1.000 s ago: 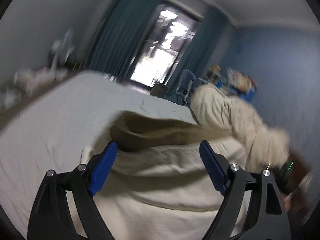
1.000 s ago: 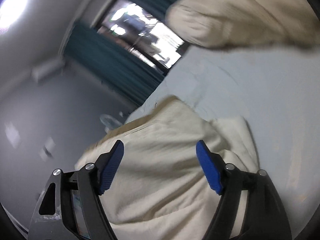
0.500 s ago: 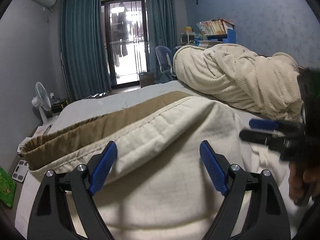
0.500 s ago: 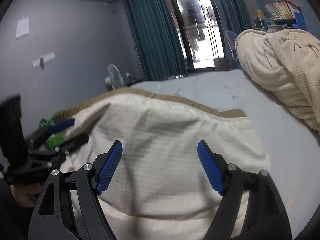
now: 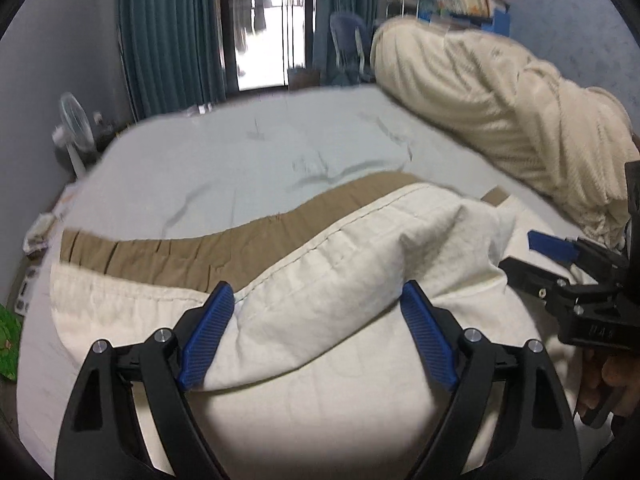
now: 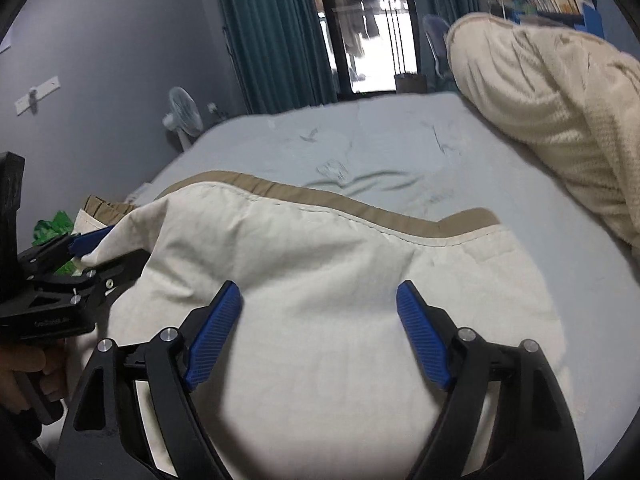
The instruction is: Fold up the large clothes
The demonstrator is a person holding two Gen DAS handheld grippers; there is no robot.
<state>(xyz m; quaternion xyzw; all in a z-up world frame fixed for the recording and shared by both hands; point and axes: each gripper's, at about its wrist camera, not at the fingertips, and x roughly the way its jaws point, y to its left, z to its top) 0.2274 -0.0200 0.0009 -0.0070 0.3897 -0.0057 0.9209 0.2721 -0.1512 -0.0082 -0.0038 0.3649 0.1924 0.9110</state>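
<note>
A large cream garment with a tan waistband (image 5: 192, 252) lies on the pale bed; it also shows in the right wrist view (image 6: 320, 264). My left gripper (image 5: 316, 328) is open, and a raised fold of the cream cloth bulges between its blue fingers. My right gripper (image 6: 316, 332) is open just above the cloth. The right gripper shows at the right edge of the left wrist view (image 5: 560, 264). The left gripper shows at the left of the right wrist view (image 6: 80, 252), with a corner of cloth at its blue finger.
The pale sheet of the bed (image 5: 248, 160) stretches beyond the garment. A rolled cream blanket (image 5: 500, 104) lies along the right side. A fan (image 5: 74, 128), teal curtains and a glass door stand behind. A green item (image 6: 52, 228) lies at the left.
Both grippers have come down closer to the garment. The garment now lies flatter on the bed, with more bare sheet showing beyond its waistband.
</note>
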